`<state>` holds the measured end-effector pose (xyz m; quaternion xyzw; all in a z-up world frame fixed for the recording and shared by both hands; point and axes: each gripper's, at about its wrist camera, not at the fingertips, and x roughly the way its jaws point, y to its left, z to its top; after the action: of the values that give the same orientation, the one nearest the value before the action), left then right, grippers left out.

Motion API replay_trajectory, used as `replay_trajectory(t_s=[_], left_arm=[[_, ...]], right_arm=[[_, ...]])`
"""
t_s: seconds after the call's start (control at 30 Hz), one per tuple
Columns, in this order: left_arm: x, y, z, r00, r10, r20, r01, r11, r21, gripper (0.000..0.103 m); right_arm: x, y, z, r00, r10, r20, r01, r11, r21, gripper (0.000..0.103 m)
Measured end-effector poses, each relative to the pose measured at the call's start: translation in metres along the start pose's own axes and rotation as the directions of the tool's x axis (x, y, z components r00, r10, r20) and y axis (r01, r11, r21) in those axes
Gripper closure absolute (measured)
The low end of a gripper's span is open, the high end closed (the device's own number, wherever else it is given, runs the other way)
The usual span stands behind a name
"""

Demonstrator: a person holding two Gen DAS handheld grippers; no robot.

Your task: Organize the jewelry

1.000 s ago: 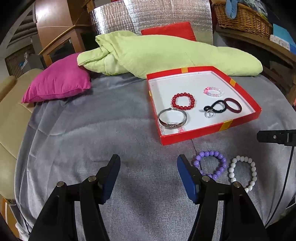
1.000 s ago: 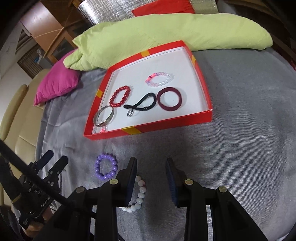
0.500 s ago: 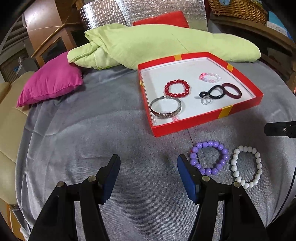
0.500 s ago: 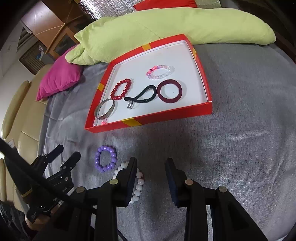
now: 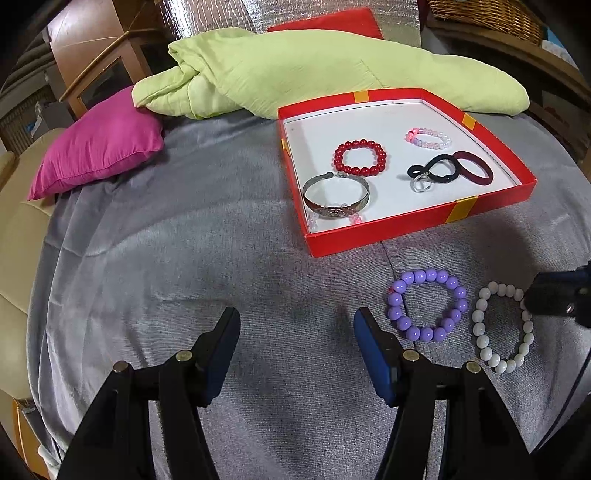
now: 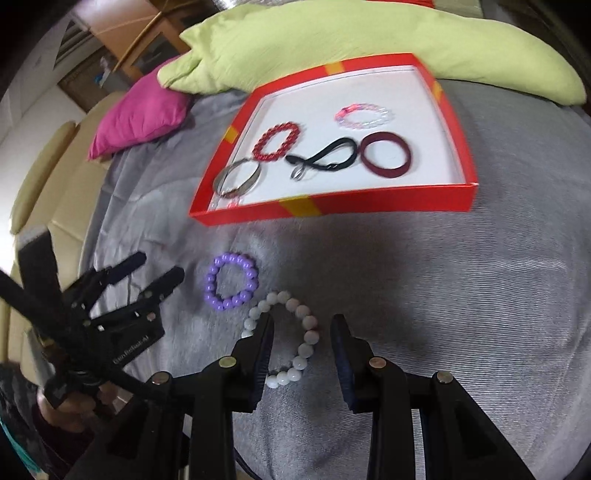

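A red tray (image 5: 380, 232) with a white floor sits on the grey blanket and holds several pieces: a red bead bracelet (image 5: 361, 158), a silver bangle (image 5: 335, 196), a pale pink bead bracelet (image 5: 428, 137), a black band (image 5: 432, 170) and a maroon ring (image 5: 476, 168). A purple bead bracelet (image 5: 426, 304) and a white bead bracelet (image 5: 502, 326) lie in front of the tray. My left gripper (image 5: 293, 325) is open, left of the purple bracelet. My right gripper (image 6: 302, 328) is open, its jaws straddling the near right side of the white bracelet (image 6: 284, 338).
A green quilt (image 5: 314, 70) lies behind the tray and a magenta cushion (image 5: 99, 147) at the left. A beige sofa edge (image 5: 14, 236) borders the blanket on the left. Wooden furniture and a wicker basket (image 5: 480, 14) stand at the back.
Both grippers have moved forward toward the loose bracelets. The right gripper has come over the white bracelet, which now lies between its open jaws.
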<state>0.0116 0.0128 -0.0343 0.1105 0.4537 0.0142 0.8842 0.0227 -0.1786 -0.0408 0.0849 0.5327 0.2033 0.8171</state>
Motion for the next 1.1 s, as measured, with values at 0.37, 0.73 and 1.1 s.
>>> replay_trajectory(t_s=[0.37,0.73,1.1], left_arm=[[0.000,0.000,0.000,1.000,-0.029,-0.008,0.029,0.999,-0.014,0.038],[0.003,-0.014,0.006,0.990,-0.139,-0.017,0.138,0.990,-0.027,0.038],[0.012,-0.017,0.007,0.989,-0.140,-0.040,0.139,0.990,-0.031,0.038]], right_arm=[[0.008,0.009,-0.004,0.978,-0.198,0.072,0.204,0.974,-0.097,0.093],[0.005,-0.034,0.003,0.980,-0.200,0.023,0.198,0.977,0.074,0.091],[0.005,-0.043,0.000,0.990,-0.141,0.027,0.139,0.988,0.074,0.090]])
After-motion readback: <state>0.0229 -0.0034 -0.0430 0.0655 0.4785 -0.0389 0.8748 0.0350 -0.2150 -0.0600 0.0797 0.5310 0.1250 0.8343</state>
